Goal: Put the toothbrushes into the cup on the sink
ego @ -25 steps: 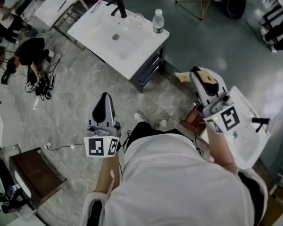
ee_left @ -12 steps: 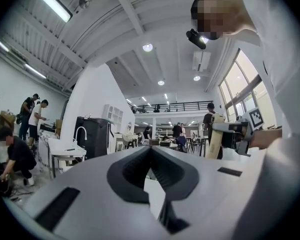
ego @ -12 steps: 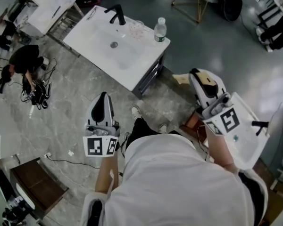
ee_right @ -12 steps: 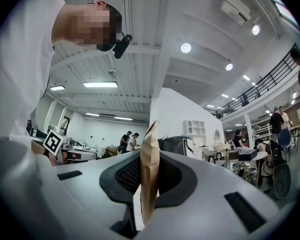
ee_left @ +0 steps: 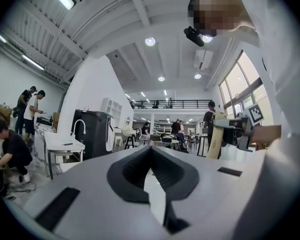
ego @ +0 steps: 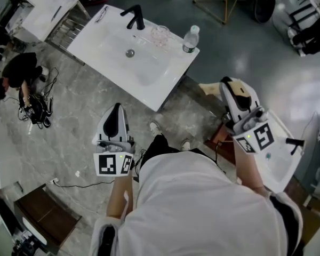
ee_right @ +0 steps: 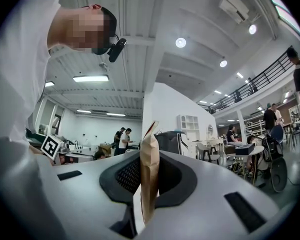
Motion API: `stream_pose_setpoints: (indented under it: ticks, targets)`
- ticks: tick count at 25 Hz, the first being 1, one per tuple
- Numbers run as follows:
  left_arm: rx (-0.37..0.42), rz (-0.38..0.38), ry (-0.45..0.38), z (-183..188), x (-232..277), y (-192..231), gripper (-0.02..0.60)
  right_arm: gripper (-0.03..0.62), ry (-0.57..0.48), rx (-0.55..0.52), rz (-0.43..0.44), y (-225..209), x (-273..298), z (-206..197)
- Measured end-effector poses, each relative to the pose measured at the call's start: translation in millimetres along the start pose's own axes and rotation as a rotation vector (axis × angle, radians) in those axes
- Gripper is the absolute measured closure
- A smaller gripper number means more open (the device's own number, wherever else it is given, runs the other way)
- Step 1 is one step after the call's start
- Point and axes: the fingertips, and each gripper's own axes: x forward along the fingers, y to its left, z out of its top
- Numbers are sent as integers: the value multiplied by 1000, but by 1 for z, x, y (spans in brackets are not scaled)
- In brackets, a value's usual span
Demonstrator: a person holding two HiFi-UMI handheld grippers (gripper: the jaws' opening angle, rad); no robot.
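Note:
My right gripper (ee_right: 149,184) is shut on a flat brown paper packet (ee_right: 150,164) that stands upright between its pads; what the packet holds is hidden. In the head view this gripper (ego: 232,87) is at the right and points up and away from the body. My left gripper (ego: 115,113) is at the lower middle, and its jaws (ee_left: 151,156) are shut with nothing between them. The white sink (ego: 104,41) stands well ahead on the floor, with a clear glass cup (ego: 160,34) on its back edge. No loose toothbrush shows.
On the sink stand a black faucet (ego: 134,16) and a water bottle (ego: 190,39). A second white basin (ego: 281,159) with a black faucet (ego: 293,141) is close on my right. A person crouches by cables (ego: 21,79) at the left. A dark cabinet (ego: 40,212) stands at the lower left.
The head view has swung a little, so the sink and bottle sit further right in the picture. Both grippers keep their pose, the right one still holding the packet.

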Motion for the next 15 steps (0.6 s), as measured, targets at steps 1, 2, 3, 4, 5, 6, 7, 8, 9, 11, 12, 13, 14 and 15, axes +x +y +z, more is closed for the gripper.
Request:
stream_pose_setpoints:
  ticks: [1,2,3,4,5,6,7,8,9,11,12,13,14,15]
  targets:
    - [1,-6,0,-1,4,5,578,538,1,-2,-10,-1,5,0]
    - [0,-14,0,-1,9,11,577,538,1,-4,-19,-2,10,0]
    - [-4,-22,-2,-2,14,16,577,538,1,-7,-26,-3,15,1]
    - [-9,-30,-4,-2,19,21,578,537,2,-11,-32,-3,21,1]
    - [-13,-37,-6,-2,24,26,578,537,3,-15,-37,-3,26,2]
    - [-17,-44,-8,-2,29,32,578,539,4,-19,-42,-3,32,3]
    - [-21,-51,-11,-1,34,37,577,539,5,-23,-47,-3,39,4]
    - [-25,-59,-12,0,39,41,577,537,7,-29,-52,-3,44,5]
    - [-31,-68,-13,0,44,46,578,538,9,-35,-59,-4,50,6]
    - [-42,-85,-11,-1,51,53,578,538,15,-45,-75,-5,59,8]
    - [-48,-94,-9,-2,55,57,578,539,17,-50,-83,-6,64,9]
    - [-54,-104,-6,-3,58,61,577,538,18,-57,-91,-7,69,11]
    - [-60,-114,-3,-4,61,64,577,538,18,-64,-99,-8,73,13]
    - [-66,-124,-1,-5,64,67,577,537,19,-71,-106,-8,77,15]
